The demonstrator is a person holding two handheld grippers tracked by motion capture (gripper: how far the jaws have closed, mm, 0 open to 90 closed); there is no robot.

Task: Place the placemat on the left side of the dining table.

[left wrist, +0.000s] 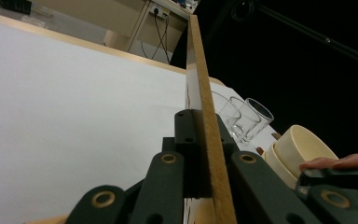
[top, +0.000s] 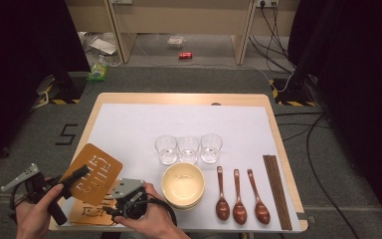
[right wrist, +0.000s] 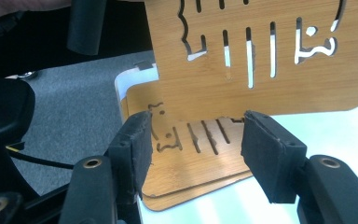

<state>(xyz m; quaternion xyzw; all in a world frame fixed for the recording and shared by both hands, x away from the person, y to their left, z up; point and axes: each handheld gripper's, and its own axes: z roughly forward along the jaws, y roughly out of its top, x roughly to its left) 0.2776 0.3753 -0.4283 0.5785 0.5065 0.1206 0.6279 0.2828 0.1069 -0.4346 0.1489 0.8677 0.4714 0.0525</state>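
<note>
A white-covered table (top: pixel 129 124) holds a cream bowl (top: pixel 183 184); left of the bowl, the left gripper (top: pixel 77 175) clamps a lifted wooden cutout board (top: pixel 92 172) edge-on; beside it, the right gripper (right wrist: pixel 193 140) stands wide, empty, above a second board (right wrist: pixel 191 172) lying flat.

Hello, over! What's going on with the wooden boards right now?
Left hand-held gripper shut on top board, lifted. Right hand-held gripper open above the lower board. Nothing blocking.
</note>
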